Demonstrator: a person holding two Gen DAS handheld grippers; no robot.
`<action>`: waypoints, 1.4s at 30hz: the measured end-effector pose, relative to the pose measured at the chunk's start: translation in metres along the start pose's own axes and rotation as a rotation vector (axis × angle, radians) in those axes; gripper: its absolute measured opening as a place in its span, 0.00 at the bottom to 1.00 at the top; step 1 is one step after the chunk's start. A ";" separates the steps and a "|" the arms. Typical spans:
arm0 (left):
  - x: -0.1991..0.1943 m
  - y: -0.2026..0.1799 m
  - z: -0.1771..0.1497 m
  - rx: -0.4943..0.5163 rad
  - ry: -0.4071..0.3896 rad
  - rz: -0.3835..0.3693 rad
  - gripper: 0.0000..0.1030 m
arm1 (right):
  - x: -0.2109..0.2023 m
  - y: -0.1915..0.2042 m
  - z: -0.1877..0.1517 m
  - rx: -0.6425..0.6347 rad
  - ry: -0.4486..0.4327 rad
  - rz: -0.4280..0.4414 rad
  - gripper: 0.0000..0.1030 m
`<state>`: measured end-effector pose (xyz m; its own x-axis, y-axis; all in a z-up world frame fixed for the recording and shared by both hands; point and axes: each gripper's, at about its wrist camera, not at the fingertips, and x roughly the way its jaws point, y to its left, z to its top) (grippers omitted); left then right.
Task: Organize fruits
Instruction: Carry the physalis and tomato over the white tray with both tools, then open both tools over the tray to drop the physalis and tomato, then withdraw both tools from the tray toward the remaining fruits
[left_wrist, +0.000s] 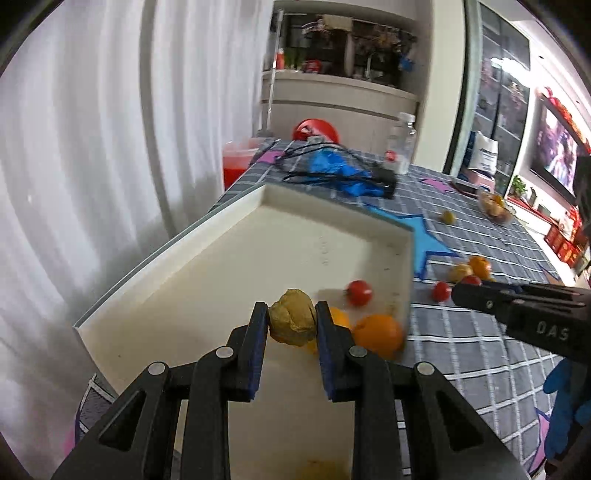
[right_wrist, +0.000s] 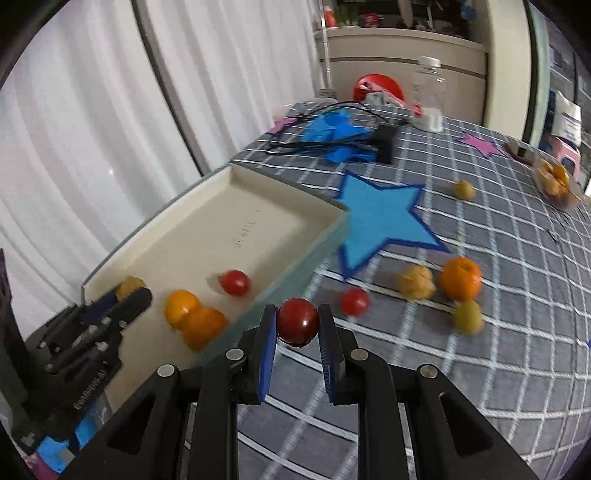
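My left gripper (left_wrist: 291, 317) is shut on a wrinkled yellow-brown fruit (left_wrist: 292, 322) above the near end of the white tray (left_wrist: 207, 269). In the tray lie two oranges (left_wrist: 378, 334) and a cherry tomato (left_wrist: 359, 292). My right gripper (right_wrist: 297, 321) is shut on a dark red cherry tomato (right_wrist: 298, 320), just outside the tray's right wall (right_wrist: 295, 264). On the grey checked cloth lie another cherry tomato (right_wrist: 354, 301), a yellow husked fruit (right_wrist: 415, 282), an orange (right_wrist: 461, 277) and two small green-yellow fruits (right_wrist: 468, 316).
A glass bowl of fruit (right_wrist: 556, 181) stands at the far right. Blue gloves (right_wrist: 338, 129), black cables, a black box (right_wrist: 386, 142) and a clear plastic bottle (right_wrist: 428, 92) lie at the table's far end. White curtains hang to the left.
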<state>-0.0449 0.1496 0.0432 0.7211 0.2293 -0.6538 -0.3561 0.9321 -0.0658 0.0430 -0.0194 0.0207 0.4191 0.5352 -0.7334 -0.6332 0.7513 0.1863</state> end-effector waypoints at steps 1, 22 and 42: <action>0.002 0.004 -0.001 -0.007 0.006 0.003 0.27 | 0.003 0.004 0.003 -0.006 -0.002 0.003 0.22; 0.029 0.012 -0.008 -0.030 0.056 0.011 0.44 | 0.054 0.042 0.031 -0.043 0.059 0.046 0.23; -0.015 -0.027 -0.001 0.057 0.010 0.004 0.82 | -0.014 -0.074 -0.018 0.155 0.055 -0.134 1.00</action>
<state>-0.0467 0.1204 0.0541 0.7135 0.2301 -0.6617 -0.3242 0.9457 -0.0207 0.0723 -0.0897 0.0057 0.4538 0.4075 -0.7925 -0.4647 0.8670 0.1798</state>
